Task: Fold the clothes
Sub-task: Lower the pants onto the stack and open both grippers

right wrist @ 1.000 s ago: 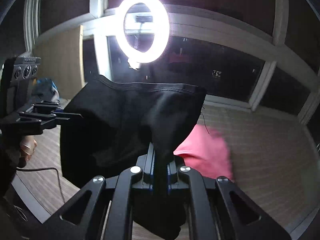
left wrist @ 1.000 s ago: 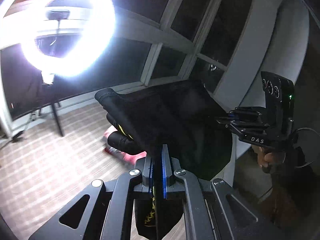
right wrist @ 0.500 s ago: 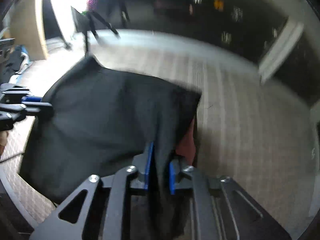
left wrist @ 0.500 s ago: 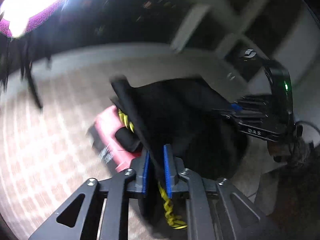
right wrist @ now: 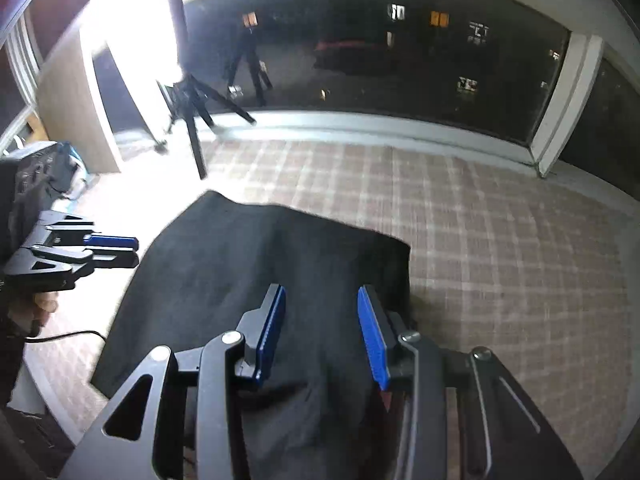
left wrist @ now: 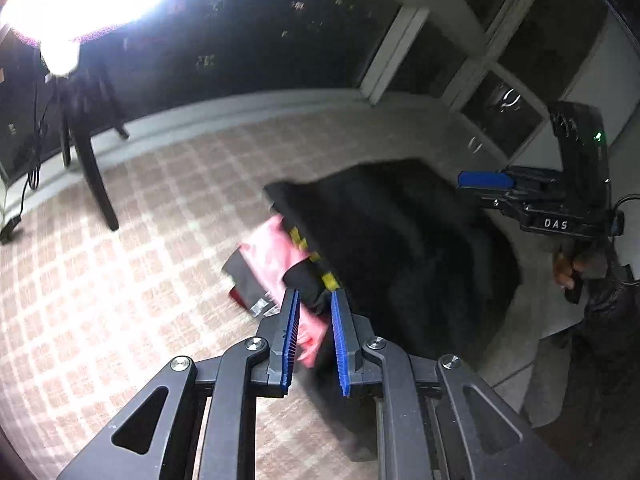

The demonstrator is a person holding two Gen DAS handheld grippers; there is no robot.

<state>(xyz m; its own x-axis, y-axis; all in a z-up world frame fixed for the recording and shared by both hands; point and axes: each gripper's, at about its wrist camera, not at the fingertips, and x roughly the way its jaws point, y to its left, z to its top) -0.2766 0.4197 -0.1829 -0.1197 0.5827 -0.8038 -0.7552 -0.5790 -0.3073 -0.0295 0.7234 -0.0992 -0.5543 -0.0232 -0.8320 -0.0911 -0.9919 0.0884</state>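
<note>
Two pairs of blue-padded black tongs are mine, one in each hand. My left gripper sits at the bottom centre of the left wrist view, its jaws narrowly parted with a bunched edge of the black fabric garment and its yellow-and-black cord lying between the pads; I cannot tell for sure whether the pads touch the cloth. My right gripper fills the bottom of the right wrist view and its jaws are opening, spread well apart, with the black cloth lying loose between them and neither pad pressing on it.

No container is in sight. The black garment is spread on the beige checked mat in the middle of both views, its far edge folded and slightly raised. Under its left edge in the left wrist view lies a pink folded garment with a dark band and a silver label at its near end.

Around it, the black tripod stand of the bright ring light stands on the mat in the upper left, in front of the dark window with white frame. My right hand shows at the right edge of the left wrist view, gripping the tongs' handle. Nothing lies on top of the black garment.
</note>
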